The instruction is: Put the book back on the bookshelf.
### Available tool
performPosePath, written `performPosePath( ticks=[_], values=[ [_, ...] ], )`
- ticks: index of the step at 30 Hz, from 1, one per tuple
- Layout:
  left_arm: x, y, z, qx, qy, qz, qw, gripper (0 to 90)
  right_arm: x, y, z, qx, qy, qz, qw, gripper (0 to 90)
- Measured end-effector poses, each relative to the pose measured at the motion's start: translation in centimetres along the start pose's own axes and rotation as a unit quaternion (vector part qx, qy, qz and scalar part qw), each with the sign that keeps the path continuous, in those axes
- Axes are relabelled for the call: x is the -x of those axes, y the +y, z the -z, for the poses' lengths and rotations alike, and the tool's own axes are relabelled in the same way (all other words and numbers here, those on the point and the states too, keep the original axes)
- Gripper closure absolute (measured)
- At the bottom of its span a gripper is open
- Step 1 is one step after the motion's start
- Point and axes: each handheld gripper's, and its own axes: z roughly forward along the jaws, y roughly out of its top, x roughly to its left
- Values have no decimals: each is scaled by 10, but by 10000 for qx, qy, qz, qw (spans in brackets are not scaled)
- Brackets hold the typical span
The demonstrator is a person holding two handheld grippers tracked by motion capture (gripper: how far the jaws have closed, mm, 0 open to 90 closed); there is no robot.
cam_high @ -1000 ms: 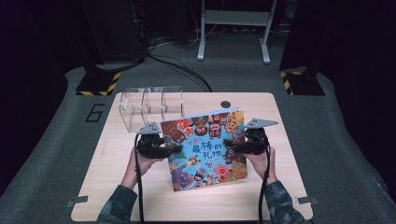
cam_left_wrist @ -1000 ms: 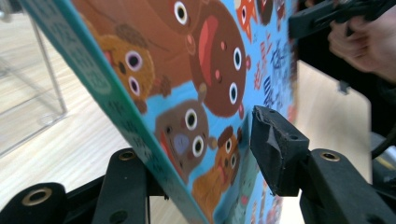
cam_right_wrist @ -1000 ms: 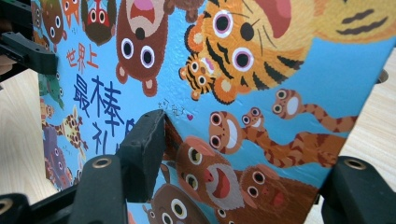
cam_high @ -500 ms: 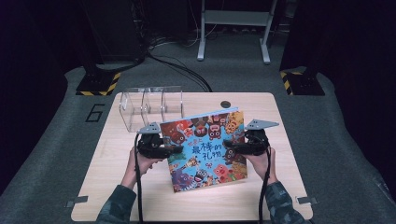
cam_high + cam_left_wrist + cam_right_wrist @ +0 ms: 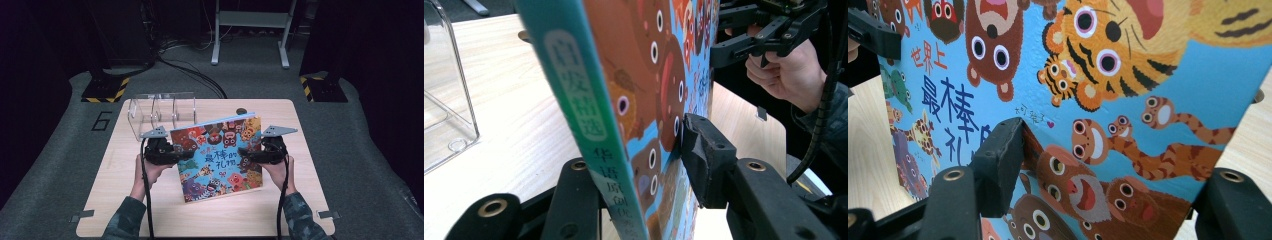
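Closing motion registers at the left tongs over the last half second, with the book between the jaws; otherwise little has shifted since the earlier frame. Left tongs grasp the book at its spine edge, one pad pressed on the cover. Right tongs grasp the opposite edge, their jaws easing slightly wider. Between both tongs, the book stands tilted on its lower edge on the desk. An acrylic rack stands beyond the left tongs, nearer that hand.
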Motion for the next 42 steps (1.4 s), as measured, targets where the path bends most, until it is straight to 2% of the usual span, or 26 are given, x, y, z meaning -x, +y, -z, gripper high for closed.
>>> performPosePath(
  ticks=[3,8,14,18,20,24,26,28,32,33,34,36,37,38,39,40,42],
  values=[
    [2,2,1,20,-23,-68,10000,645,2,0,0,49,56,13,10000,370],
    [2,3,2,98,-213,-111,9997,676,6,0,1,43,156,-29,9999,355],
    [6,4,4,125,-215,-261,9993,686,3,2,2,-27,126,-183,9997,332],
    [6,4,5,101,-303,-339,9989,699,3,3,5,-84,183,-90,9998,343],
    [6,3,6,111,-346,-297,9989,704,4,3,6,-87,209,-94,9997,348],
    [6,3,6,87,-380,-420,9984,711,5,1,10,-56,287,-109,9995,375],
    [6,4,6,63,-392,-431,9983,715,6,1,13,-73,167,-56,9998,393],
    [6,4,7,47,-417,-484,9979,721,7,-1,15,-18,232,-74,9997,398],
    [6,5,7,2,-438,-507,9978,724,6,-1,17,-25,168,-77,9998,410],
    [6,4,8,-20,-436,-483,9979,731,6,-1,18,-22,118,-50,9999,411],
    [6,3,8,-34,-405,-497,9979,745,6,-2,22,-13,-74,-34,10000,396],
    [4,2,8,-17,-431,-477,9979,755,10,-4,26,31,-247,-121,9996,371],
    [3,2,8,2,-438,-521,9977,757,14,-5,26,27,-314,-261,9992,367],
    [3,2,8,4,-462,-563,9973,758,16,-5,25,18,-261,-297,9992,357],
    [4,3,7,-3,-483,-553,9973,759,19,-6,21,-49,-298,-353,9989,330],
    [4,4,8,-27,-473,-633,9969,760,21,-5,17,-80,-360,-401,9985,308],
    [4,5,8,-65,-476,-676,9966,760,25,-3,11,-34,-204,-497,9986,290]
  ],
)
